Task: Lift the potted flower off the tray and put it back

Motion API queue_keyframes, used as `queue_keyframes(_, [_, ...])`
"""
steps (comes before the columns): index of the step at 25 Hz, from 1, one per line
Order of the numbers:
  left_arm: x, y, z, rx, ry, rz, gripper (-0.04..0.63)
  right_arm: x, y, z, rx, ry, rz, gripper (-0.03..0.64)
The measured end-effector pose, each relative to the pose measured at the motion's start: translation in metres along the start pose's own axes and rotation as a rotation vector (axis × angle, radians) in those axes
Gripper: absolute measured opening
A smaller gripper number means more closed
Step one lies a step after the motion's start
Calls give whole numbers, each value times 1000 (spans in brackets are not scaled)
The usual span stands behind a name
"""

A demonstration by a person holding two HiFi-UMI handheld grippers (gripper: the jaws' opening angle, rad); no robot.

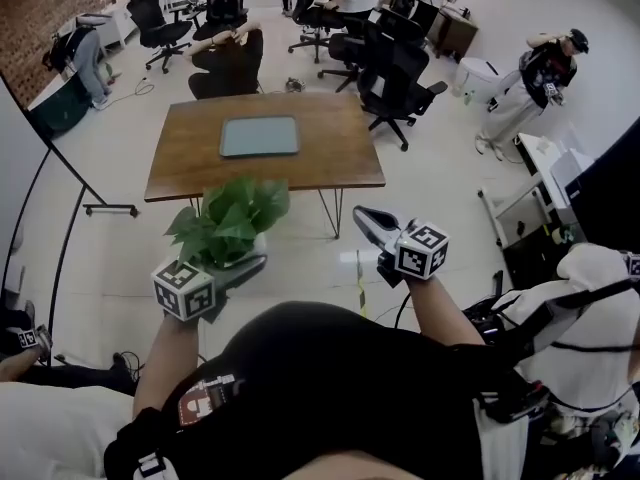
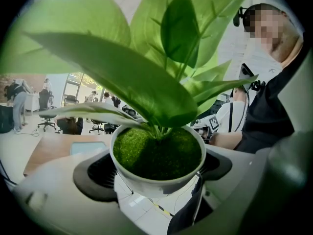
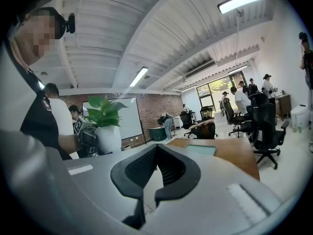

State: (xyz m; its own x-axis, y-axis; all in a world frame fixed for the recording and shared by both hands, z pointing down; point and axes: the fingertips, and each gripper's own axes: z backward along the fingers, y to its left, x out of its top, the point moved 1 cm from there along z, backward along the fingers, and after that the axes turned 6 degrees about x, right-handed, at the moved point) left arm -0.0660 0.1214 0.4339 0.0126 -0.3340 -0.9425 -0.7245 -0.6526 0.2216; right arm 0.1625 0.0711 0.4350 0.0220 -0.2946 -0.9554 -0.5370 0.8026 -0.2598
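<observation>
The potted flower is off the desk altogether. It hangs upright over the floor, short of the desk's near edge, in the left gripper. That gripper's fingers stand wide and press on the two sides of the round white pot, just under its rim. The tray lies straight ahead of the pot and well apart from it, near the middle of the desk. The return is therefore a forward carry over the near edge and then a straight lowering. The pot's long axis must stay vertical so its flat base lands inside the tray. The left hand has the load. The right gripper floats level beside it with its fingers closed on nothing, the tips meeting. The pot wall looks smooth and glossy, so slippery under a side pinch. Its filling is a grainy, moss-green mat, and the leaves are broad and waxy. The tray is a thin grey-blue rectangle with rounded corners, and the desk is brown wood on thin metal legs.
</observation>
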Motion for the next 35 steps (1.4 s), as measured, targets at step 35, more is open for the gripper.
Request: queue_keyframes(35, [22, 234, -13, -49, 58, -13, 489, 18, -49, -204, -106, 3, -43, 14])
